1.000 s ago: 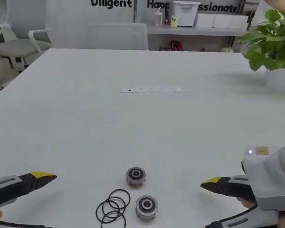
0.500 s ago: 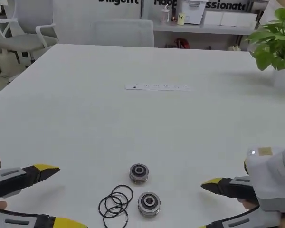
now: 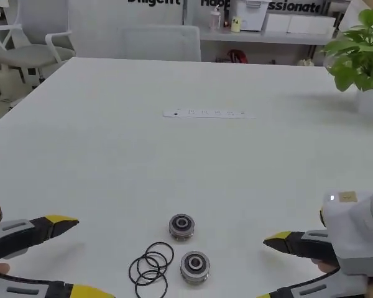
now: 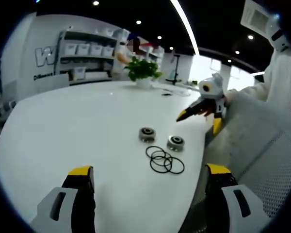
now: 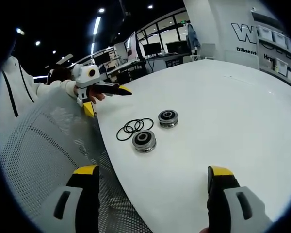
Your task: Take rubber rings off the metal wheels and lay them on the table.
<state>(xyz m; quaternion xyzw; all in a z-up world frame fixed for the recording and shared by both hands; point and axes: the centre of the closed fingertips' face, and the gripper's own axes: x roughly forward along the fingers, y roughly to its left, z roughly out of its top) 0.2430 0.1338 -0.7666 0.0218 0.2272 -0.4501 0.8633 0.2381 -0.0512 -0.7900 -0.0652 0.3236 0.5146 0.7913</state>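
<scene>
Your left gripper (image 4: 149, 170) and right gripper (image 5: 153, 171) share one look: grey and black jaws, each tipped with a yellow cap. Your sleeves (image 4: 252, 99) are pale off-white cloth, reaching the wrists.

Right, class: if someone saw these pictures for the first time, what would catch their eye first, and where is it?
Near the front edge of the wide white table sit a metal wheel and a second wheel. Loose black rubber rings lie overlapped just left of them in the head view. The yellow-tipped left tongs and right tongs flank them, both open and holding nothing.
</scene>
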